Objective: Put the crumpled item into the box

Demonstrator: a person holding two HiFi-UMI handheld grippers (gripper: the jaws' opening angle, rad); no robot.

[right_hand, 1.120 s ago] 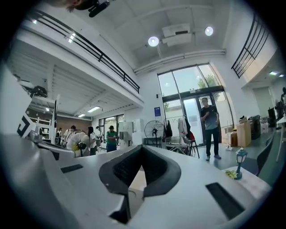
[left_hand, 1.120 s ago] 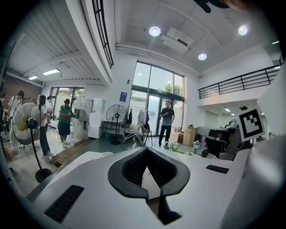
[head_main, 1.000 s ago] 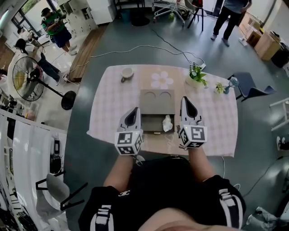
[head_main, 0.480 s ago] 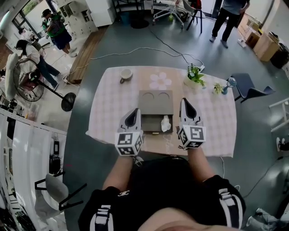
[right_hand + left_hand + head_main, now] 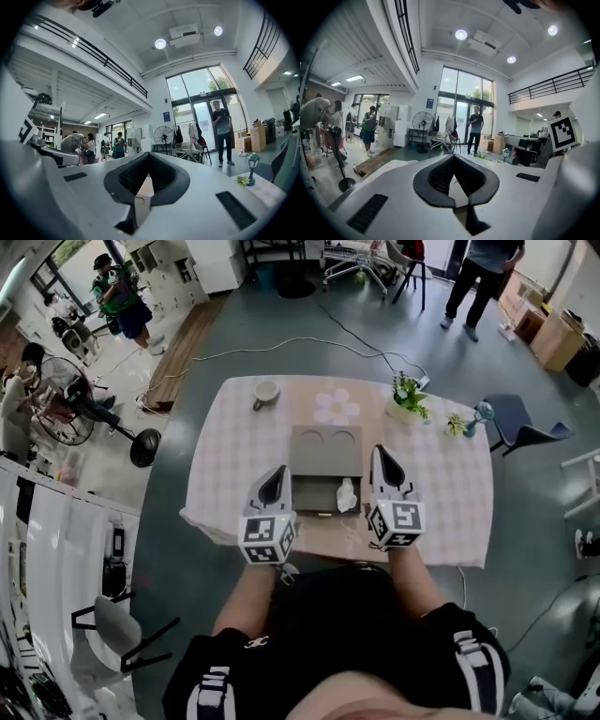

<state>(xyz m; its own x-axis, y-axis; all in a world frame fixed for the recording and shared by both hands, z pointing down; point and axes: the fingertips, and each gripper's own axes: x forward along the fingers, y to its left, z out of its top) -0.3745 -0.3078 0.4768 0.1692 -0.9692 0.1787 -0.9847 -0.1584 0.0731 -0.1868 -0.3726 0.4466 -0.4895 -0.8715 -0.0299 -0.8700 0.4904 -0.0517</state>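
Jaws closed, empty: L gripper (image 5: 278,472), R gripper (image 5: 382,454) unmoved; crumpled item (image 5: 347,493) still in box (image 5: 325,448).

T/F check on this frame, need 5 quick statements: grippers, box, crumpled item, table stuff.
1. The left gripper and the right gripper are both shut, with nothing between the jaws. True.
2. The drawer of the box is shut. False: it is pulled open toward the person.
3. The crumpled item lies on the table left of the box. False: it lies at the right side of the open drawer.
4. A cup stands at the far left part of the table. True.
5. The plant stands on top of the box. False: it stands on the table, beyond the box to the right.
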